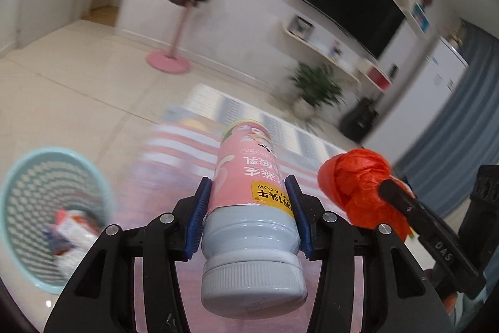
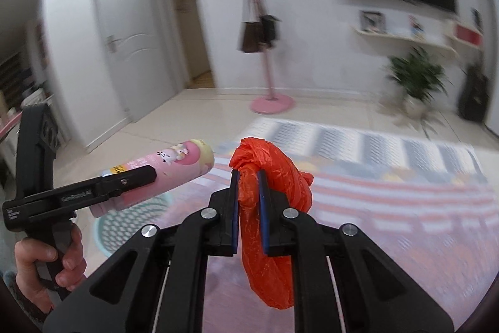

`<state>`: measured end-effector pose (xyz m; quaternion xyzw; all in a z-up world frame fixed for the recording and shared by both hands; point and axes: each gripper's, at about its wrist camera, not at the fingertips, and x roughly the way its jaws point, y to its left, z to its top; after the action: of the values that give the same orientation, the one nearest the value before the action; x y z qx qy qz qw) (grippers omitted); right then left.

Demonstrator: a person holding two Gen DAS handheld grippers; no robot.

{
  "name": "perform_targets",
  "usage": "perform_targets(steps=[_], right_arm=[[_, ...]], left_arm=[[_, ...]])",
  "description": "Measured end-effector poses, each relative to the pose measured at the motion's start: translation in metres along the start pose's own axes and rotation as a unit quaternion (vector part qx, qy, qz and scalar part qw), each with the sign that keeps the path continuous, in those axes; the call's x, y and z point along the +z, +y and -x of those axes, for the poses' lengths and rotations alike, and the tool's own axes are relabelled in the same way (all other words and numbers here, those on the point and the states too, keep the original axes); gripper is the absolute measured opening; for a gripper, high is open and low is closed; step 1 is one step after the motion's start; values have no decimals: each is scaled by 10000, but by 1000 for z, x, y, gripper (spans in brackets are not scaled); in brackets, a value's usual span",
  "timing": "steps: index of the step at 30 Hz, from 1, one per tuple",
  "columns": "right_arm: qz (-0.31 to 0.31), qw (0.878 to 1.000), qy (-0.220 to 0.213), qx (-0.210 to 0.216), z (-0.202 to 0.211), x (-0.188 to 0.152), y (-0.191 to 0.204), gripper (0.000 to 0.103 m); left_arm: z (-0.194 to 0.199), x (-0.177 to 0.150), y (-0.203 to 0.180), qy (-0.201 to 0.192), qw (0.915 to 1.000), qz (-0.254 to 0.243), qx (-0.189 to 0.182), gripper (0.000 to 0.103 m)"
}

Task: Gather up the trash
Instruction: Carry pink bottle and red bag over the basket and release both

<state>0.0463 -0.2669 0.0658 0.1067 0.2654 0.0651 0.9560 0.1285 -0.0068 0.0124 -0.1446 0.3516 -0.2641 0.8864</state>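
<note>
left gripper [image 1: 248, 217] clamped pink-labelled plastic bottle [image 1: 249, 202] | right gripper [image 2: 249, 208] pinched crumpled orange plastic bag [image 2: 268, 208] | step: carry | next: drop over teal mesh basket [image 1: 18, 177]

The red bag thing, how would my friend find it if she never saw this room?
Start at the big striped rug on the floor, then look just above it at the two black grippers held side by side. The right gripper pinches a crumpled red plastic bag. Its neighbour, in the left gripper, is a smooth pink bottle with a grey cap; only the bag is wrinkly and bright red.
</note>
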Motion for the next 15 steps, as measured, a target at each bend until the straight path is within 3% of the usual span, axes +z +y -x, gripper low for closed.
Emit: perform_targets(steps=[4,9,15], right_arm=[[392,9979,156,501,-31,14,65,9],[742,9896,649,1046,-87,15,142,9],[1061,9775,1280,1295,-143,-2,206,9]], left_arm=[[40,9,53,-241,9985,231,437,46],[75,7,122,-446,9925,744,863,46],[88,0,182,-464,9834,1310,1170,46]])
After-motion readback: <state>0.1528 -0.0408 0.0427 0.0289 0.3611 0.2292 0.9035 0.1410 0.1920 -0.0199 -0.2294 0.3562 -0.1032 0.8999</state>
